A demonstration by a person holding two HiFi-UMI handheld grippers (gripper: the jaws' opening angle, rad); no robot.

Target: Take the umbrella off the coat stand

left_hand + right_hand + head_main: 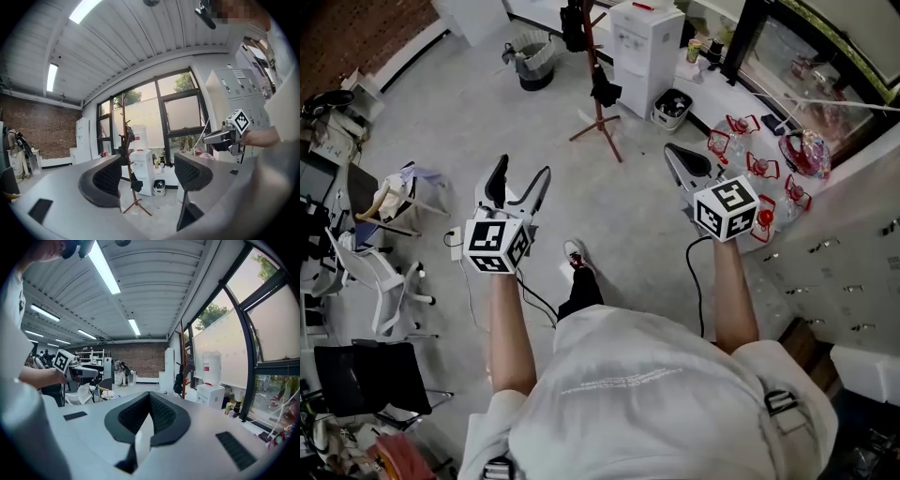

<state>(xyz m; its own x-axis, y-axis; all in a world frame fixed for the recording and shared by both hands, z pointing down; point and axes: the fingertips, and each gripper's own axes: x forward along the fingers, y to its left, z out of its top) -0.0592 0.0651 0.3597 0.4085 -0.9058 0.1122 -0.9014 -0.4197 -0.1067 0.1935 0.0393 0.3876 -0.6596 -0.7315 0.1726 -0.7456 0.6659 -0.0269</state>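
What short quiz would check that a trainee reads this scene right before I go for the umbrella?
1. True or false: the left tool grips the umbrella on the coat stand.
2. What stands next to the coat stand? A water dispenser, B office chair, C lockers.
3. Fill in: the right tool's jaws are ___.
Key: 1 false, its jaws stand apart and empty, and the umbrella hangs on the stand; 2 A; 3 shut.
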